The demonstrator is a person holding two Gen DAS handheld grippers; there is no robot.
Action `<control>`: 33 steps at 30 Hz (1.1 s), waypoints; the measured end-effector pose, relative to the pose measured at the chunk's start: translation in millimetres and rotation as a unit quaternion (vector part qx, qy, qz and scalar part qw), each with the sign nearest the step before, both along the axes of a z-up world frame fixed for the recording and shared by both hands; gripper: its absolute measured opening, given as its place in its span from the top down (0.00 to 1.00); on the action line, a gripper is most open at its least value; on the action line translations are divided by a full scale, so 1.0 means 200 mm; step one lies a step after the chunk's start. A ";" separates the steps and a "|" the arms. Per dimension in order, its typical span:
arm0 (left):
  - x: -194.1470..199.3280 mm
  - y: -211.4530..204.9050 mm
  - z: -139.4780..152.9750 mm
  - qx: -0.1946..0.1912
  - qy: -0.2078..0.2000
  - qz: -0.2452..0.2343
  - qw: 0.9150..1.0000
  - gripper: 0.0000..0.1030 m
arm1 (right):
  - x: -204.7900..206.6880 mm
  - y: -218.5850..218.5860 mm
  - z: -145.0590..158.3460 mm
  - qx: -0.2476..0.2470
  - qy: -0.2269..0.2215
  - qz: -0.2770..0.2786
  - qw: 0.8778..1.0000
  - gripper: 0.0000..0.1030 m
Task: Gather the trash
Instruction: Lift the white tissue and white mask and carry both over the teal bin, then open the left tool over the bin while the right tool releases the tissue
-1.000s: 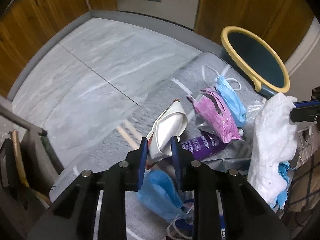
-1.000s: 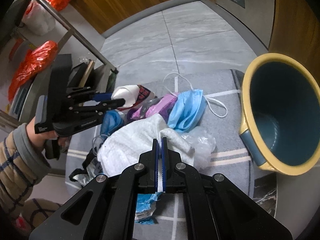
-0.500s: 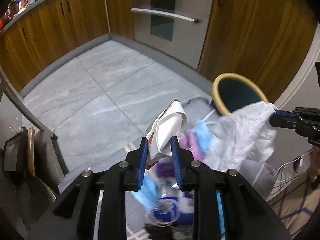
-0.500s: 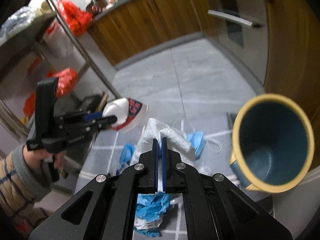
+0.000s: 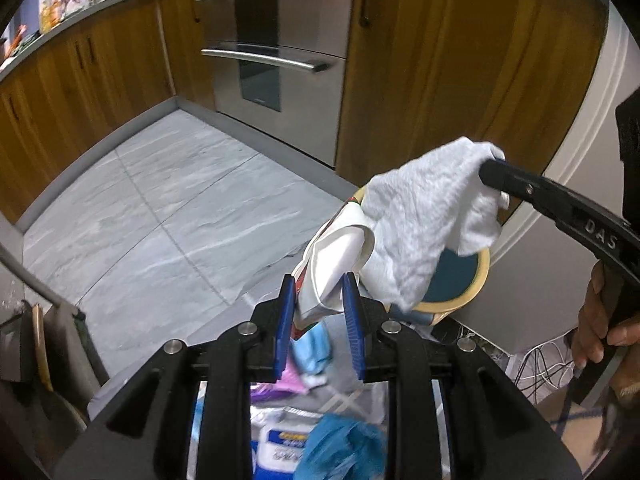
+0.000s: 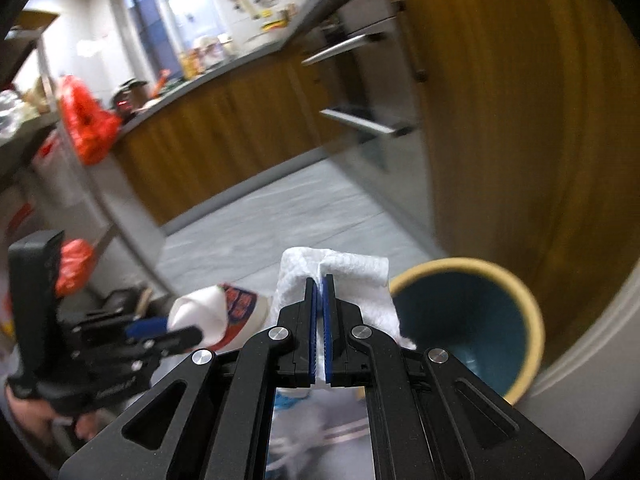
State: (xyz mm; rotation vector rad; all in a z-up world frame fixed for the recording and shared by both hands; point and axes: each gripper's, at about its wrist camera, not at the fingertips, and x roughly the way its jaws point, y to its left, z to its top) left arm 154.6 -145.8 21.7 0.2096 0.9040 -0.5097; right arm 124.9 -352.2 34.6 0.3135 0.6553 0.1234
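Note:
My left gripper is shut on a crumpled white wrapper with red print, held up off the floor. The same left gripper shows at the left of the right wrist view, with the wrapper in it. My right gripper is shut on a white paper towel. In the left wrist view the towel hangs in front of the yellow-rimmed teal bin, with the right gripper at its top. The bin stands just right of both grippers.
More trash lies on the grey mat below: blue face masks, a purple packet and a blue-and-white pack. Wooden cabinets and a steel oven stand behind the bin. Red bags sit on a rack at the left.
Both grippers have risen off the mat with their loads and moved toward the bin. The towel now hangs in front of the bin's mouth instead of resting on the pile.

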 end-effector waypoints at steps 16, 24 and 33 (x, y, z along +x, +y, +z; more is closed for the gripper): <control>0.23 -0.49 -0.35 -0.023 0.065 -0.011 0.998 0.76 | 0.13 -0.30 -0.27 -0.038 0.078 -0.108 0.990 0.96; 0.28 -0.60 -0.49 0.032 0.065 -0.028 0.997 0.76 | 0.14 -0.33 -0.38 -0.033 0.122 -0.110 0.986 0.96; 0.27 -0.58 -0.48 0.022 0.059 -0.032 0.998 0.46 | 0.18 -0.32 -0.42 -0.024 0.140 -0.107 0.984 0.96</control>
